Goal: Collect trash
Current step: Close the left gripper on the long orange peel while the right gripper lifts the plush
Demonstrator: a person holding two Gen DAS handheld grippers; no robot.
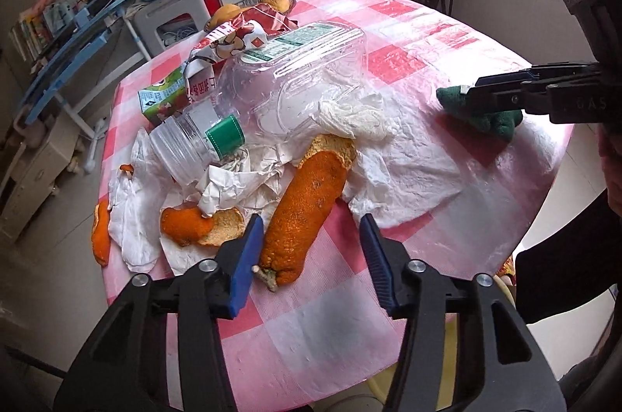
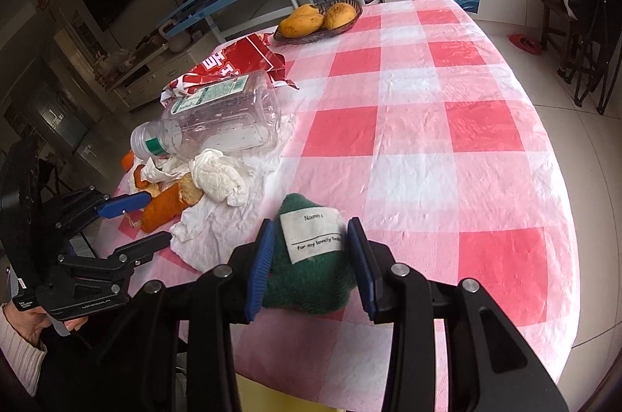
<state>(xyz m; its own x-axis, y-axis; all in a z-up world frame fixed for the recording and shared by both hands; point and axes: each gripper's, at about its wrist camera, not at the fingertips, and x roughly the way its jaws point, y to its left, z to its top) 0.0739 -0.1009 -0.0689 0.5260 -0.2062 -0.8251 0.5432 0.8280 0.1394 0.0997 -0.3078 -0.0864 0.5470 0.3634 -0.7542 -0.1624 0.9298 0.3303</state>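
Orange peel [image 1: 307, 213] sits between my left gripper [image 1: 307, 256]'s spread fingers, ungripped, my right gripper [image 2: 309, 266] pinches the green cloth [image 2: 307, 280], and the bottle [image 1: 272, 89], tissues [image 1: 241, 186] and wrappers [image 1: 233, 39] remain uncollected.

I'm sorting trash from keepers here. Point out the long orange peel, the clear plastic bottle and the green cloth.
long orange peel [image 1: 307, 213]: left wrist view, middle of its outer skin.
clear plastic bottle [image 2: 229, 124]: right wrist view, its transparent body.
green cloth [image 2: 307, 287]: right wrist view, fuzzy part below its white label.

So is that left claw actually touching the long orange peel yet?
Touching on one side: in the left wrist view the left-hand pad meets the peel; the other pad stands clear.
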